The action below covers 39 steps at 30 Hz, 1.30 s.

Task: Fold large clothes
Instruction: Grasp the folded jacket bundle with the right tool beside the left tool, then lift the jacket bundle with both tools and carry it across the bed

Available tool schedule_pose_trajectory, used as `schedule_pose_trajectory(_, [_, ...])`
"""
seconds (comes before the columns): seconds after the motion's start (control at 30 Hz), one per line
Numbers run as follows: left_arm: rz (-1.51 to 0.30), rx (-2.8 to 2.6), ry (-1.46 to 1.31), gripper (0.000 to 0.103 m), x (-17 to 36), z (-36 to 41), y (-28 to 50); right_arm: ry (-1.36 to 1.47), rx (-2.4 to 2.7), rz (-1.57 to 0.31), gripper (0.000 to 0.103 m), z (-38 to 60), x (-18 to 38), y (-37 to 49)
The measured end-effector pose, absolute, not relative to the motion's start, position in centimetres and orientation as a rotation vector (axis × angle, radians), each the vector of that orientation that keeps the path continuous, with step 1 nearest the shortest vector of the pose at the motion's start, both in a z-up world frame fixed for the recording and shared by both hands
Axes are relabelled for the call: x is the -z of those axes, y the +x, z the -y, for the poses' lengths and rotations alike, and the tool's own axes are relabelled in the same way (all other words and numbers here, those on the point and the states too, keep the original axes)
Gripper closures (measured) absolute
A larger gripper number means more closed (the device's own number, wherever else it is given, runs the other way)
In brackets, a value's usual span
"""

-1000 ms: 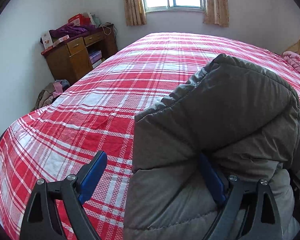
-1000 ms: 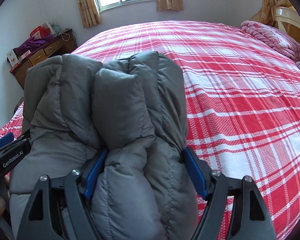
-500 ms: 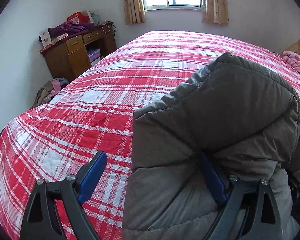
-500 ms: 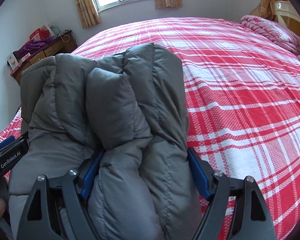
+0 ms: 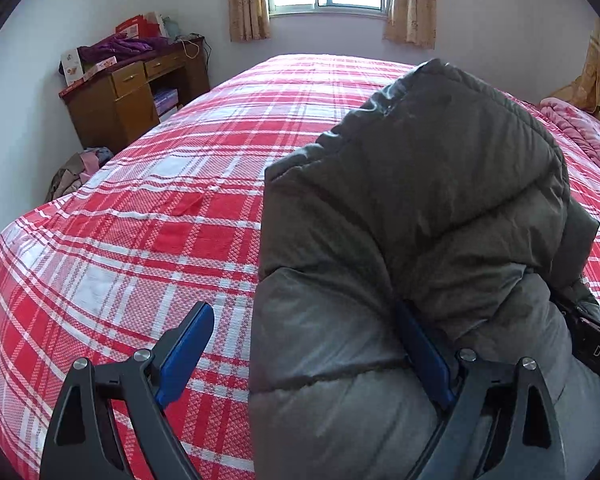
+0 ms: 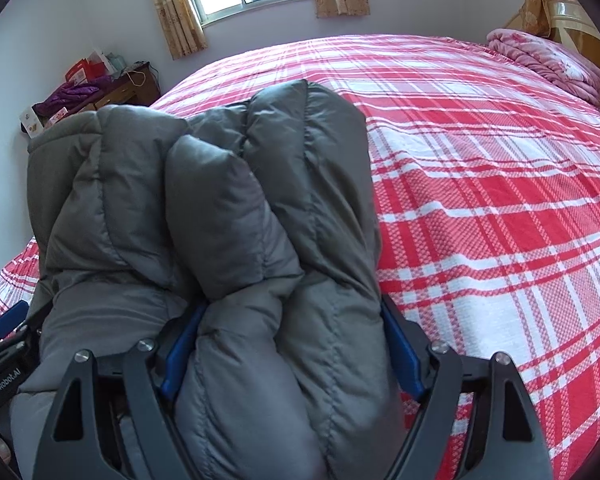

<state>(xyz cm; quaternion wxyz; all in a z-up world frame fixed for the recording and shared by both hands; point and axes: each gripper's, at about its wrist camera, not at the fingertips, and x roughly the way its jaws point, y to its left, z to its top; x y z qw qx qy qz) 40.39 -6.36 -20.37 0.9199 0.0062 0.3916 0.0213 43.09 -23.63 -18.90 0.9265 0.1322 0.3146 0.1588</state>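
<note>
A grey padded jacket (image 5: 420, 200) lies bunched in thick folds on the red plaid bed (image 5: 140, 220). My left gripper (image 5: 302, 312) is open: its right pad is tucked under a fold of the jacket, while its left pad hangs free over the bedspread. In the right wrist view the jacket (image 6: 220, 200) fills the space between the jaws of my right gripper (image 6: 291, 308), and both blue pads press against a fat roll of it. The left gripper's blue pad (image 6: 4, 328) shows at that view's left edge.
The plaid bedspread (image 6: 480, 200) stretches wide to the right and toward the window. A pink quilt (image 6: 548, 60) lies by the headboard at far right. A wooden desk (image 5: 132, 96) piled with clothes and boxes stands by the left wall, with clothes on the floor (image 5: 76, 172).
The left gripper has edged slightly along the jacket, still open. In the right wrist view the jacket bundle has drawn a bit closer and stands taller between the jaws.
</note>
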Motion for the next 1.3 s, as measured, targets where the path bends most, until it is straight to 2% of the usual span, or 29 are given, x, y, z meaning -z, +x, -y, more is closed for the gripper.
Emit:
schedule_pose_trajectory(0.63, [-0.853, 0.079, -0.091, 0.011, 21.3, 6.2, 41.3, 0.32, -0.407, -0.647, 0.021, 26.3, 19.7, 44.3])
schedule_pose_trajectory(0.97, [-0.875, 0.18, -0.135, 0.013, 21.4, 6.4, 41.8, 0.341, -0.456, -0.624, 0.036, 27.0, 20.1, 43.3])
schedule_pose_trajectory(1.07, [-0.87, 0.2, -0.133, 0.016, 21.3, 6.4, 41.7, 0.346, -0.475, -0.624, 0.039, 27.0, 20.2, 43.0])
schedule_pose_trajectory(1.2, [-0.848, 0.209, -0.095, 0.028, 20.8, 7.2, 41.4, 0.344, -0.488, -0.621, 0.046, 26.9, 20.1, 42.8])
schedule_pose_trajectory(1.3, [-0.841, 0.191, -0.065, 0.029, 20.7, 8.1, 41.1, 0.332, -0.491, -0.624, 0.048, 26.6, 20.0, 42.8])
